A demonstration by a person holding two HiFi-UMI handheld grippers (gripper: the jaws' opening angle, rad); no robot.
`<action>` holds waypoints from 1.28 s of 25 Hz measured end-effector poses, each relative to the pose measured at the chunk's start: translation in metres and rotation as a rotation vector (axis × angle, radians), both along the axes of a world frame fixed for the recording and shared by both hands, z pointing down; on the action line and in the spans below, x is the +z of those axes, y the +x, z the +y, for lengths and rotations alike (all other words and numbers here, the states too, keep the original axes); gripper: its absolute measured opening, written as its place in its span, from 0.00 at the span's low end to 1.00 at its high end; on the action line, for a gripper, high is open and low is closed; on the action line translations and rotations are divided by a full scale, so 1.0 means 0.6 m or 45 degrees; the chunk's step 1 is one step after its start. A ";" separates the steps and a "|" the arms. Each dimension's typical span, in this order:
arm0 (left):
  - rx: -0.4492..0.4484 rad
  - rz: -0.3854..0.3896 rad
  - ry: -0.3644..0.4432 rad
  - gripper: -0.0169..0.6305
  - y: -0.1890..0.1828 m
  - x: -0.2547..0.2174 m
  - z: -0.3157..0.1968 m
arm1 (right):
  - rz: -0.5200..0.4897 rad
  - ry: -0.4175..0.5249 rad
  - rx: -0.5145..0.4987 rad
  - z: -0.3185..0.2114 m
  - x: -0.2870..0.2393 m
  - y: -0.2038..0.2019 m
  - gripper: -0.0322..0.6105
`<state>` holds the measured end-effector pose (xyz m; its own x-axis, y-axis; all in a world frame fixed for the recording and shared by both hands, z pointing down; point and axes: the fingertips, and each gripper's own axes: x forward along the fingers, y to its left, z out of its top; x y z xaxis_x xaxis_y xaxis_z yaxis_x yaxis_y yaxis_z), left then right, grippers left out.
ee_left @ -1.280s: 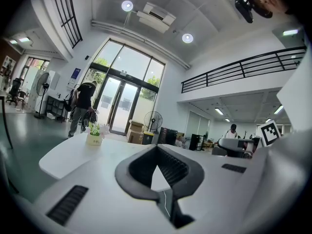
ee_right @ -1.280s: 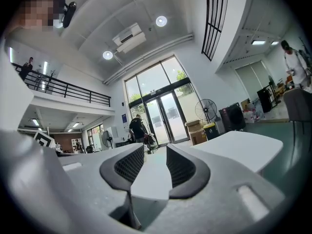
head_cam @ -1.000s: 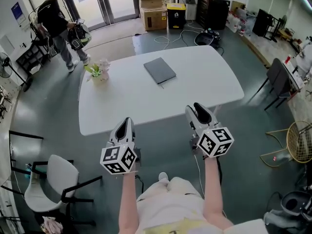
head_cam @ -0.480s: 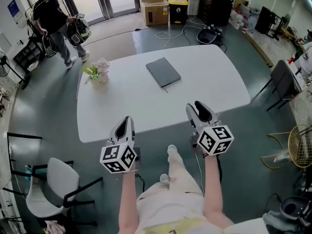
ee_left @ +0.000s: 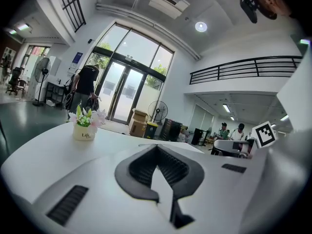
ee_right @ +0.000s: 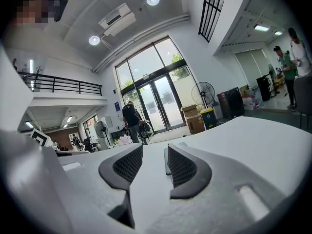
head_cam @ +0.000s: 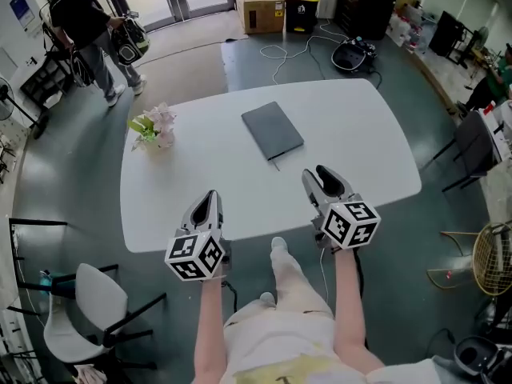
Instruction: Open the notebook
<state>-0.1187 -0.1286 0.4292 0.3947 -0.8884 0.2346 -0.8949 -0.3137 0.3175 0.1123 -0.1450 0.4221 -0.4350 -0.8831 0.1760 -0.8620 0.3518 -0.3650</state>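
Note:
A dark grey notebook (head_cam: pixel 272 130) lies closed on the white table (head_cam: pixel 360 134), a little beyond its middle. Both grippers hover just over the near table edge, well short of the notebook. My left gripper (head_cam: pixel 207 201) is at the left, its dark pads closed together at the tips (ee_left: pixel 157 149) with nothing between them. My right gripper (head_cam: pixel 326 174) stands open and empty, with a clear gap between its pads (ee_right: pixel 155 152). In the right gripper view the notebook (ee_right: pixel 166 165) shows edge-on as a thin dark strip between the jaws.
A small pot of flowers (head_cam: pixel 154 130) stands at the table's left side and shows in the left gripper view too (ee_left: pixel 85 126). A person in black (head_cam: pixel 80 14) walks at the far left. Cardboard boxes (head_cam: pixel 260 6) sit beyond the table. A chair (head_cam: pixel 88 302) stands at lower left.
Both grippers have moved forward from short of the table to just over its near edge. The table and notebook now sit nearer in the head view. The person has stepped forward.

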 end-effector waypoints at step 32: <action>-0.006 0.045 -0.375 0.02 0.093 0.158 -0.315 | 0.149 -0.348 -0.208 -0.389 0.184 0.041 0.27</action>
<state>-0.0628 -0.3178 0.5242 0.4033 -0.7861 0.4685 -0.8827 -0.1993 0.4255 0.1371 -0.3783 0.5323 -0.5299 -0.7164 0.4538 -0.8438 0.3916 -0.3670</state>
